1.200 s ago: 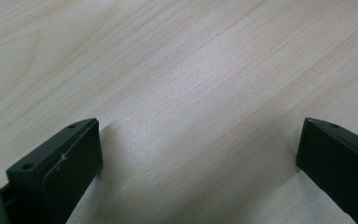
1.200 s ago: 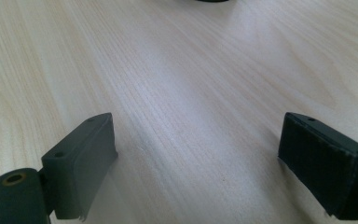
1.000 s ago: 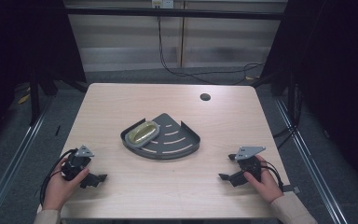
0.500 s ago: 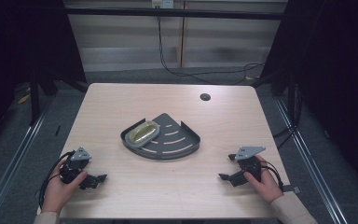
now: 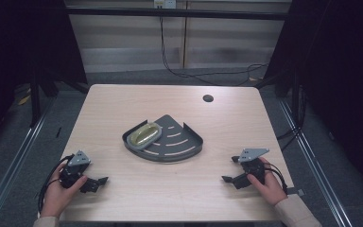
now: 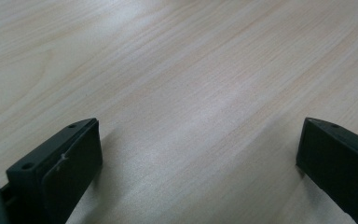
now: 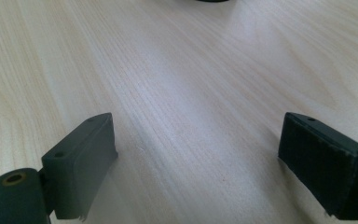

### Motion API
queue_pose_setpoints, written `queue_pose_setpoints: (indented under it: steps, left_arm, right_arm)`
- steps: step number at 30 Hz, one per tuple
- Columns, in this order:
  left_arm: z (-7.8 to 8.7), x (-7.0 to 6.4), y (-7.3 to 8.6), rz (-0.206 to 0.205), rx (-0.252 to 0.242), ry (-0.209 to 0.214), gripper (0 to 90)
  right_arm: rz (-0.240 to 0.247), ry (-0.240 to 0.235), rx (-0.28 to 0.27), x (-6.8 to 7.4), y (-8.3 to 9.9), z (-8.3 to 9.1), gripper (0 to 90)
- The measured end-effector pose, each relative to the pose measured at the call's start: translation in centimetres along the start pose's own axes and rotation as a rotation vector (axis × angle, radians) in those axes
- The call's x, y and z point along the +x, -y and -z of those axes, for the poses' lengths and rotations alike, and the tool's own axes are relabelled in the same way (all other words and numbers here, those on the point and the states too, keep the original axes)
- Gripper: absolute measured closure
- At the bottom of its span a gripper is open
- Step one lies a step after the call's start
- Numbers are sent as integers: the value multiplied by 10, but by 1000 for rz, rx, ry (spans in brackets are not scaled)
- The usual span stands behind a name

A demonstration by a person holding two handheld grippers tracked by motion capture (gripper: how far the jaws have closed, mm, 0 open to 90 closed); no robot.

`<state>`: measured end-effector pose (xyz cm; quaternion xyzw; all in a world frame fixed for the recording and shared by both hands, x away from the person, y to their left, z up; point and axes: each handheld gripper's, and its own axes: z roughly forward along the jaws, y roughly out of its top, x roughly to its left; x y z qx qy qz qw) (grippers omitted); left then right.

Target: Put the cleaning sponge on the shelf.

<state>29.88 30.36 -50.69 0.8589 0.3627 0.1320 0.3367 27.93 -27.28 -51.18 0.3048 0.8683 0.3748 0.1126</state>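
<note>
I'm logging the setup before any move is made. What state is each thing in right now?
left gripper: open, jaws wide apart, nothing between them, low over the table near its front left.
right gripper: open, empty, near the front right.
dark corner tray: flat mid-table, untouched.
yellowish oval dish: lying in the tray's left part, untouched.
table: bare wood around the tray.
</note>
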Motion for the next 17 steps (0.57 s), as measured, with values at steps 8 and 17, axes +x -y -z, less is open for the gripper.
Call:
queue_pose_setpoints:
  steps: [8,17]
  left_arm:
    - [0,1,4,-11,-32,5,0]
    - [0,2,4,-15,-30,11,0]
  right_arm:
    - [0,0,0,0,0,0,105]
    - [0,0,0,0,0,0,105]
